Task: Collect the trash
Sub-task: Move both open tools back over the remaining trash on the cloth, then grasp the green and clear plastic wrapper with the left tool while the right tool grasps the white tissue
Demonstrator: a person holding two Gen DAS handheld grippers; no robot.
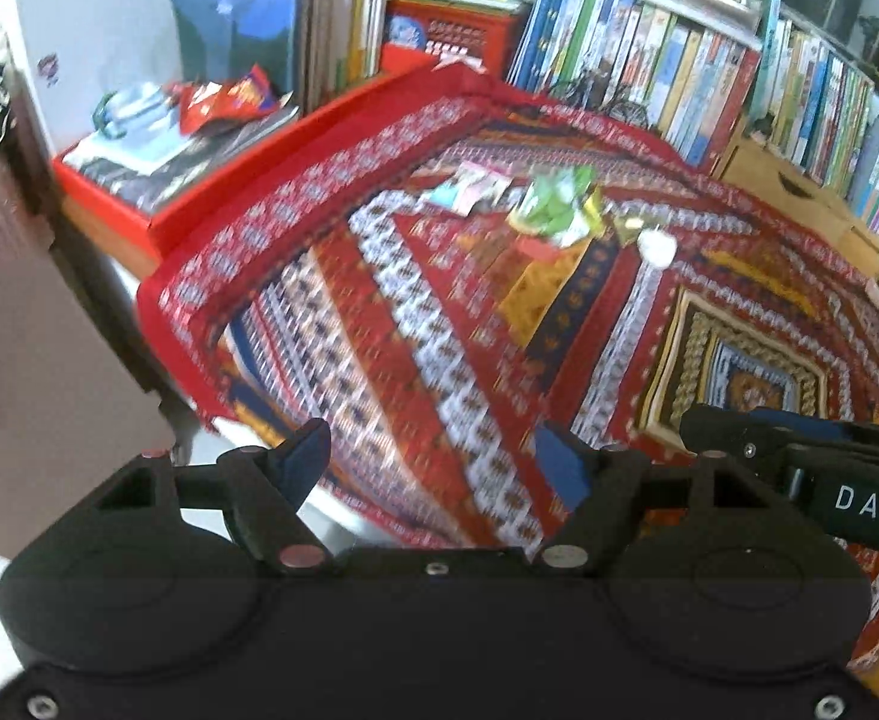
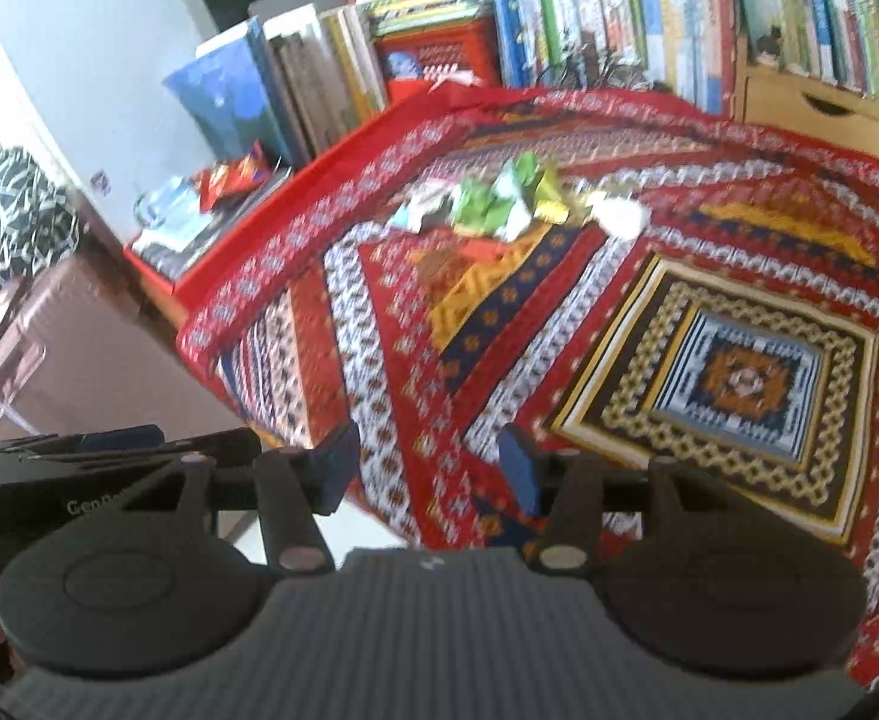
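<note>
Left wrist: left gripper (image 1: 439, 468) agape above tablecloth (image 1: 415, 324).

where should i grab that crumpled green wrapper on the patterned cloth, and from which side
Probably pinch one of the raised folds on top of the green wrapper, coming from above on the near side. It lies crumpled and puffed up on the patterned cloth, so its ridges offer an edge. Other scraps sit close on both sides: a pale wrapper and a white wad. Both the left gripper and right gripper are open.

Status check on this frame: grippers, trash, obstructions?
Left gripper open, empty. Right gripper open, empty. Trash pile untouched on patterned cloth. Nothing between.
</note>
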